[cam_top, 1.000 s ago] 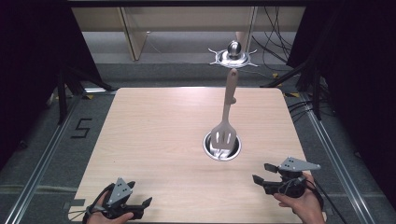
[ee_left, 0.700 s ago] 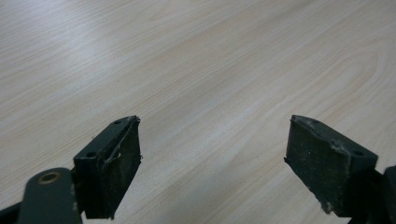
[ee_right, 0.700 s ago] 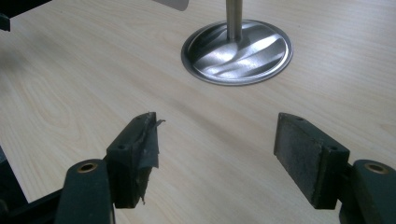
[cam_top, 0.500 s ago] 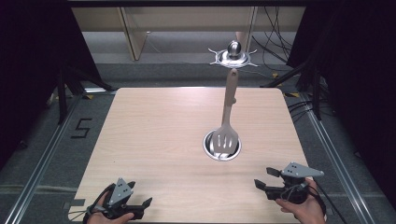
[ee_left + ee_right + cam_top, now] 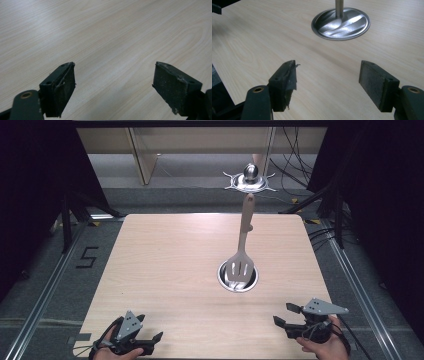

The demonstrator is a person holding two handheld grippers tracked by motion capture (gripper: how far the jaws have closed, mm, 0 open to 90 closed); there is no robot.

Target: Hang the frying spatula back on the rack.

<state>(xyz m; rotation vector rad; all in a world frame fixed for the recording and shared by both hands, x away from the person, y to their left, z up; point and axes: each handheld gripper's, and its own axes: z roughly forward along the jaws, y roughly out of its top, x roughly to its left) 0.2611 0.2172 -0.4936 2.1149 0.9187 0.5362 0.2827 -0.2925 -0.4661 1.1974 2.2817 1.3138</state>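
Near edge of the worktop (image 5: 165, 260), high view: the left hand-held gripper (image 5: 150, 343) lies low at the near left corner, gripped by a hand (image 5: 112, 352). The right hand-held gripper (image 5: 285, 316) sits at the near right corner, carrying a grey three-cornered plate and gripped by the other hand (image 5: 327, 347).

Left gripper view: the left hand-held gripper (image 5: 113, 83) has its jaws set wide apart with nothing between them, over bare pale wood-grain worktop (image 5: 105, 32).

Right gripper view: the right hand-held gripper (image 5: 327, 85) likewise has its jaws spread wide and empty; the pad (image 5: 290, 77) on its left jaw is frayed and peeling at the tip. Beyond the jaws stands a round steel bowl (image 5: 340, 23), with a handle rising from it.

Mid-worktop, high view: the bowl (image 5: 238, 278) rests right of centre, well apart from both grippers. A slotted spatula (image 5: 241, 257) stands in it, blade down, its pale handle leaning away toward the far edge.

Surroundings: a black figure "5" (image 5: 86, 257) is marked on the grey floor left of the worktop. Beyond the far edge sits a shiny metal fitting with a ball top (image 5: 249, 177), with cables (image 5: 295, 165) trailing on the floor to its right. Dark curtains flank both sides.
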